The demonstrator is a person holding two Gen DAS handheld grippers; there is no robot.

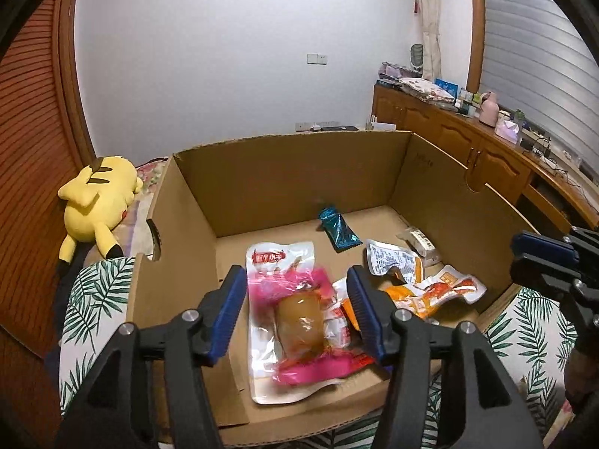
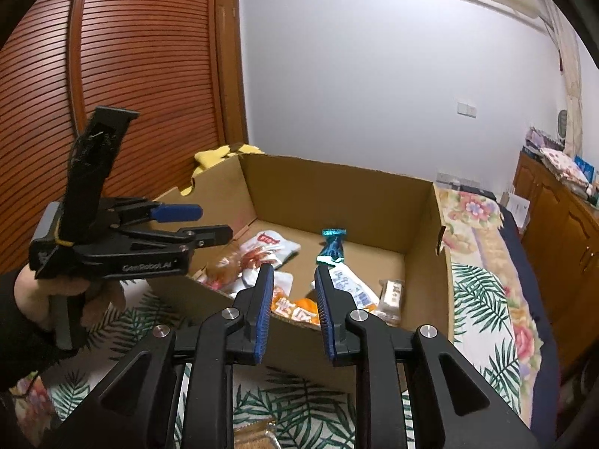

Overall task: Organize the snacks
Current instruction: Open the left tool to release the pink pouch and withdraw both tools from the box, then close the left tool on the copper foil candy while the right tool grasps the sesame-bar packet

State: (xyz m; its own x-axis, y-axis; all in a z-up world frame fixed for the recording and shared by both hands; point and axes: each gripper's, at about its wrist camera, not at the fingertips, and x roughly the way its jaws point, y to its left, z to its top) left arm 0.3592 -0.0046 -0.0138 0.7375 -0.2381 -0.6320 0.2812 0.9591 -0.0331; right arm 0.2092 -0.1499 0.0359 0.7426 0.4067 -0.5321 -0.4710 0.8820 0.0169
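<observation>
An open cardboard box holds several snack packets. A pink and white packet with a brown snack lies at the front left of the box. An orange packet, a white printed packet, a teal wrapper and a small clear packet lie further right. My left gripper is open and empty, hovering above the pink packet. My right gripper is open and empty above the box's near rim, over the orange packet. The left gripper shows in the right wrist view.
The box sits on a bed with a leaf-print cover. A yellow plush toy lies left of the box. A wooden wardrobe stands at left. A wooden cabinet with clutter runs along the right wall.
</observation>
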